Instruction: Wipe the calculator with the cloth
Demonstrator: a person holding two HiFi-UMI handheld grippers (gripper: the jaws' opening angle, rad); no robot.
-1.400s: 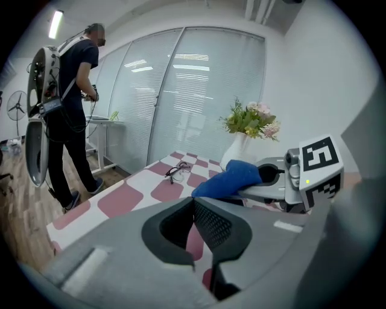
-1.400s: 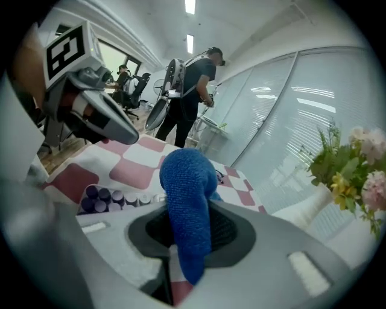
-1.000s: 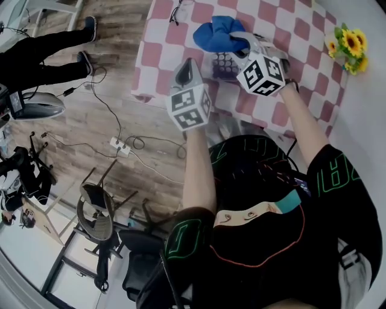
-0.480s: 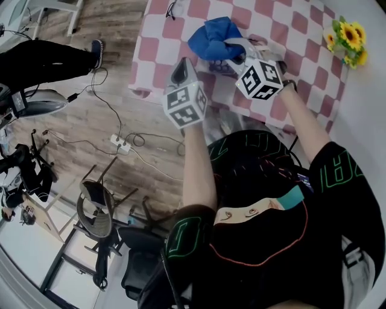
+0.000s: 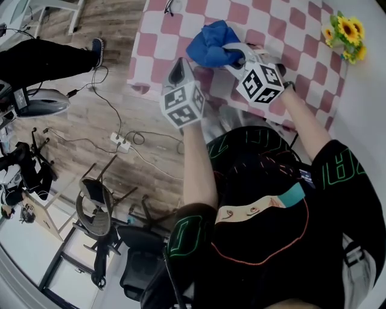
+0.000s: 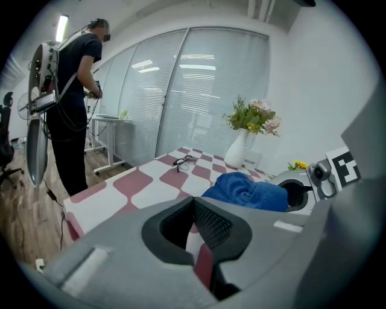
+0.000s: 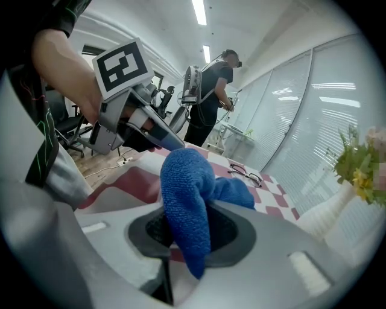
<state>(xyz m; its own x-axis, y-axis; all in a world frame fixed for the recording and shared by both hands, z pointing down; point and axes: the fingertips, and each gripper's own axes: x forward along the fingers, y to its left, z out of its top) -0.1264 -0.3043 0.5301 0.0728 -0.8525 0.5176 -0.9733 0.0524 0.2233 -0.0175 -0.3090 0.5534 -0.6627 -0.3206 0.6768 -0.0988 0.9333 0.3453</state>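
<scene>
My right gripper [image 5: 234,53] is shut on a blue cloth [image 5: 211,42], which bunches up between its jaws [image 7: 187,205] and hangs over the checked table [image 5: 289,24]. The calculator lies under the cloth and the gripper, and I cannot make it out. Just left of the cloth, my left gripper [image 5: 179,67] hovers at the table's near edge. Its jaws [image 6: 196,226] are shut with nothing in them. From the left gripper view the cloth [image 6: 247,192] sits beside the right gripper [image 6: 298,193].
Eyeglasses [image 5: 172,7] lie at the table's far side. Yellow flowers [image 5: 347,39] stand at the right corner, and a white vase [image 6: 238,157] stands farther back. A person [image 6: 72,108] stands on the wooden floor left of the table. Office chairs [image 5: 99,211] and cables lie nearby.
The right gripper has drawn the cloth toward the near left, over the calculator that showed beside it a second ago. The left gripper has barely shifted.
</scene>
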